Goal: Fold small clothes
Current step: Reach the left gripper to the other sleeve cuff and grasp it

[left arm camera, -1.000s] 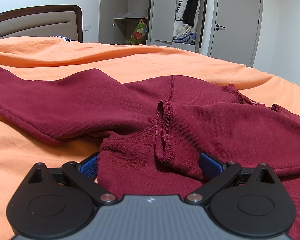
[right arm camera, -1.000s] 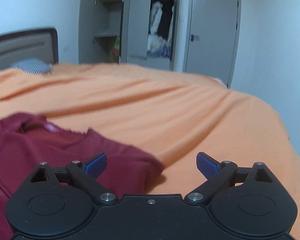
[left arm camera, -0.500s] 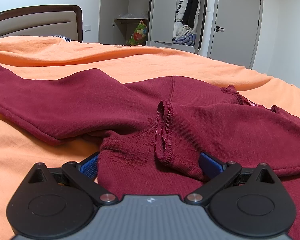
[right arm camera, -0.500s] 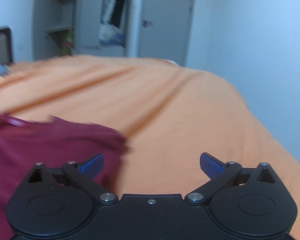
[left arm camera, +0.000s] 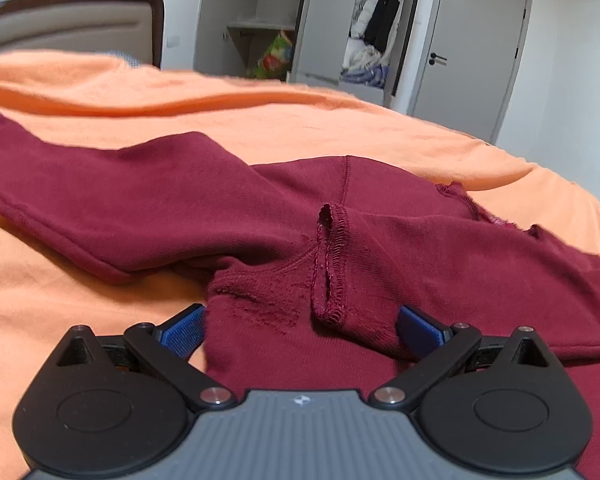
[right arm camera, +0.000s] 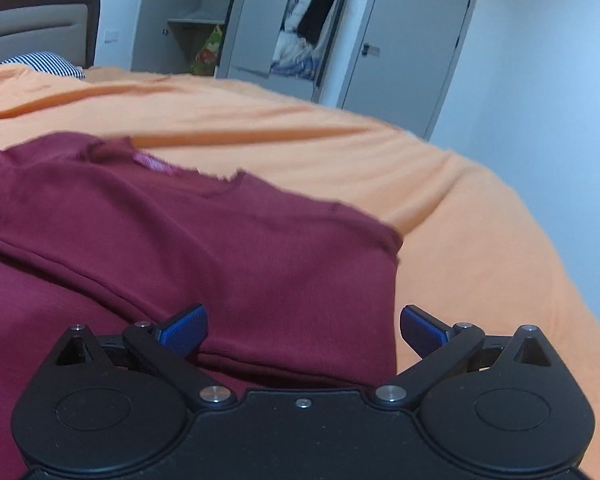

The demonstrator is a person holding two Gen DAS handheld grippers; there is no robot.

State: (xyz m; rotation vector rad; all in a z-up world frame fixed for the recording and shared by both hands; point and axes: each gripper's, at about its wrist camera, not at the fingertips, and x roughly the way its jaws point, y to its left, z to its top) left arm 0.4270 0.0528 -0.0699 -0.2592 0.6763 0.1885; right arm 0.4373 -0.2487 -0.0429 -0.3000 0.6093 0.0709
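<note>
I've swung my right gripper [right arm camera: 302,330] back over the maroon top [right arm camera: 204,248], after it had drifted off toward bare orange bedspread [right arm camera: 440,184]; its jaws gape wide over the folded sleeve edge. My left gripper [left arm camera: 300,326] hasn't budged, jaws wide astride the underarm seam [left arm camera: 332,264]. The top lies spread on the bed, so I judge both sides ready to pinch.

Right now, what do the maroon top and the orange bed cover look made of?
Maroon top: soft knit, likely cotton jersey; matte, with fine ribbing, an overlocked seam and fuzzy pilling near the armpit.
Orange bed cover: soft woven or brushed fabric, matte, lying in loose wrinkles; the exact fibre cannot be told.
</note>
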